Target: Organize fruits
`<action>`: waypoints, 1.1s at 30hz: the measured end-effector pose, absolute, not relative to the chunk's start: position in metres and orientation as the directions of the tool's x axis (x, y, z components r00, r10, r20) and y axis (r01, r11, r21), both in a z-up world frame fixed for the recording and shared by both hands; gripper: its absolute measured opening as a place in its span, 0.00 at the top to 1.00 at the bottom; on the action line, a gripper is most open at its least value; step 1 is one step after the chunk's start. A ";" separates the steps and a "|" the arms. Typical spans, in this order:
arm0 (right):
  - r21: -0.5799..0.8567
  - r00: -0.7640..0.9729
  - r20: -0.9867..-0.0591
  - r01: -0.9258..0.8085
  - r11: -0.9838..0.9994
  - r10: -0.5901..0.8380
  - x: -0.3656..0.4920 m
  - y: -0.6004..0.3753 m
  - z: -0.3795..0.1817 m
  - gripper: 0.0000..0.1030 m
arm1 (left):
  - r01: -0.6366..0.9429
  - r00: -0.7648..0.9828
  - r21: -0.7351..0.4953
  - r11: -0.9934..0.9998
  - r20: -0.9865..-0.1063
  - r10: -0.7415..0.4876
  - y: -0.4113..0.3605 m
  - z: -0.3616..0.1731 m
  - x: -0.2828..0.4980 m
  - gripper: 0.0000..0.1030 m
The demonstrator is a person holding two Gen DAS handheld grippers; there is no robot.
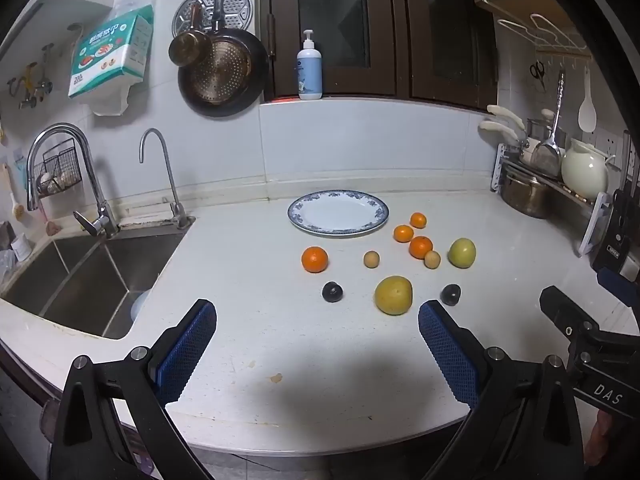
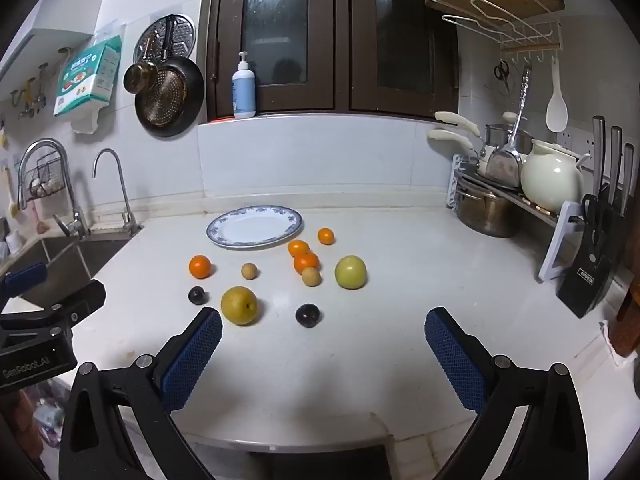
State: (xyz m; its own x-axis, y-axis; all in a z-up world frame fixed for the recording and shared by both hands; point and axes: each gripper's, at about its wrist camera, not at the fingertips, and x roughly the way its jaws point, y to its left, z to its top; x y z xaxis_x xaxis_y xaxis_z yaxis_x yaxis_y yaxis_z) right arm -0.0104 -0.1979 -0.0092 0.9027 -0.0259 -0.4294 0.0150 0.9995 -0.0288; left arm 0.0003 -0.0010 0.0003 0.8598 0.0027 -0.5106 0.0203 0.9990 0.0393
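Fruit is scattered on the white tabletop (image 1: 280, 320), all of it ahead of both hand-held grippers and touched by neither. The left hand-held gripper (image 1: 317, 312) is held wide, nothing between its blue pads; the yellow pear (image 1: 393, 295) lies just inside its right finger, w/ one dark plum (image 1: 332, 292) farther out in the gap and a second plum (image 1: 451, 294) just beyond that fingertip. The right hand-held gripper (image 2: 323, 320) is also spread wide and empty (same pear sits by its left fingertip). The pear is seen roundish, stem end facing the cameras; long axis can't be told. Farther back: green apple (image 2: 351, 272), big orange (image 2: 199, 266), three small oranges, two tan round fruits. The blue-rimmed plate (image 2: 256, 210) stands behind them, approx. centre.
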 end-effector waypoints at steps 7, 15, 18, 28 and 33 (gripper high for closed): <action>-0.032 0.904 -0.427 0.012 0.999 -0.025 -0.011 -0.195 -0.009 0.01 | 0.017 0.863 0.056 0.998 -0.504 0.013 0.005 0.005 0.000 0.00; -0.033 0.903 -0.430 0.009 0.999 -0.022 -0.006 -0.190 -0.010 0.01 | 0.008 0.868 0.048 0.999 -0.496 0.017 0.005 0.006 -0.004 0.00; -0.027 0.906 -0.424 0.000 1.000 -0.011 -0.012 -0.194 -0.008 0.01 | 0.008 0.870 0.049 0.999 -0.493 0.018 0.004 0.005 -0.005 0.00; -0.024 0.906 -0.424 -0.006 1.000 -0.004 -0.013 -0.193 -0.007 0.01 | 0.007 0.870 0.048 0.999 -0.492 0.018 0.004 0.005 -0.006 0.00; -0.027 0.906 -0.423 -0.011 1.000 -0.001 -0.014 -0.192 -0.007 0.01 | 0.008 0.872 0.049 0.999 -0.489 0.017 0.005 0.005 -0.006 0.00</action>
State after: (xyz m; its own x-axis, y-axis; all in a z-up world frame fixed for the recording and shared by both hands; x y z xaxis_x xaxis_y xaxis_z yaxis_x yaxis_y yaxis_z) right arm -0.0141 -0.1922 -0.0072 0.9061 -0.0011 -0.4230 -0.0115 0.9996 -0.0272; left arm -0.0060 0.0047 0.0053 0.8719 0.0170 -0.4894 0.0079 0.9988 0.0487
